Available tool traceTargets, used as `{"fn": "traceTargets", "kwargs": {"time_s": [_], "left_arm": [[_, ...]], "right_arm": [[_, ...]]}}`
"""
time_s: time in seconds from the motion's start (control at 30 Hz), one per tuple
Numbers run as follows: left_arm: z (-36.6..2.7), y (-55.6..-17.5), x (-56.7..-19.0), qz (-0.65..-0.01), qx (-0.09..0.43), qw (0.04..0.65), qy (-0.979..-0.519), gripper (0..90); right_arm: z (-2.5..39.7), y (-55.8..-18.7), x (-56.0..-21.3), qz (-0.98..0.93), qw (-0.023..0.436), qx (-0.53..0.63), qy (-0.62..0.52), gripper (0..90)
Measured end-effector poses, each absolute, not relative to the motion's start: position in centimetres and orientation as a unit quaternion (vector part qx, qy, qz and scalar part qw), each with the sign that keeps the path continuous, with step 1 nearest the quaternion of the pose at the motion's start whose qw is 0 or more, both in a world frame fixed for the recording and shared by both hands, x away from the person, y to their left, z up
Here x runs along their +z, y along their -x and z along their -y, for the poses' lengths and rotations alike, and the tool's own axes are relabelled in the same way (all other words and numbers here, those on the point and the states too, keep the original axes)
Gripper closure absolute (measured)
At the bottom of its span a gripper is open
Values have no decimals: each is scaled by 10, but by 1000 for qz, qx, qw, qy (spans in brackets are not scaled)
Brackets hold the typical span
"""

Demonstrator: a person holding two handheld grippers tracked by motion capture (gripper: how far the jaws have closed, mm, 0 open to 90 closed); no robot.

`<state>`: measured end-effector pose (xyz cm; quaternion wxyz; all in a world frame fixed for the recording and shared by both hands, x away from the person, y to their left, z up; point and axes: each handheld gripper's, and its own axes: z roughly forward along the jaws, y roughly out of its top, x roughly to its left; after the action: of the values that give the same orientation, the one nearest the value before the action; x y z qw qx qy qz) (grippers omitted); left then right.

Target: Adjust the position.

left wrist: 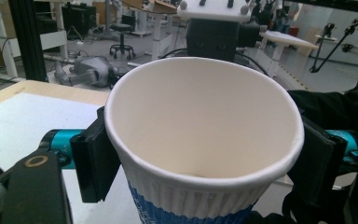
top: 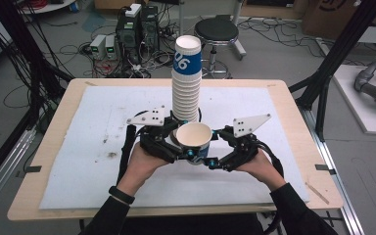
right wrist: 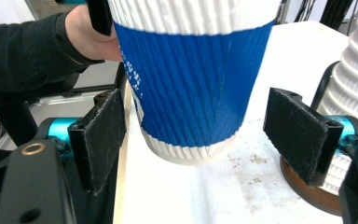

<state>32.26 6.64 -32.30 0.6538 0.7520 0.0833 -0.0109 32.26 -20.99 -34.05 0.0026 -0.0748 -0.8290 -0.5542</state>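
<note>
At the frame's centre in the high view, the left claw (top: 178,147) clenches the paper cup (top: 194,140) just below its rim. The right claw (top: 214,155) is released, jaws flanking the cup's base without touching. The cup stack (top: 186,81) stands just behind on the tabletop (top: 78,147).

Even, bright indoor light from overhead, soft shadows only; white sheet on the surface (top: 103,147) slightly washed out; high view low-res and soft; cup (left wrist: 200,140) sharp in both tool views, background blurred, mild edge distortion
</note>
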Motion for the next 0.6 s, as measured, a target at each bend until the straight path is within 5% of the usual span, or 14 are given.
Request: {"fn": "traceTargets", "kwargs": {"time_s": [0.6], "left_arm": [[-59,-320,-320,-78,0,627,-775,229]], "right_arm": [[204,-322,-345,827,5,-555,87,208]]}}
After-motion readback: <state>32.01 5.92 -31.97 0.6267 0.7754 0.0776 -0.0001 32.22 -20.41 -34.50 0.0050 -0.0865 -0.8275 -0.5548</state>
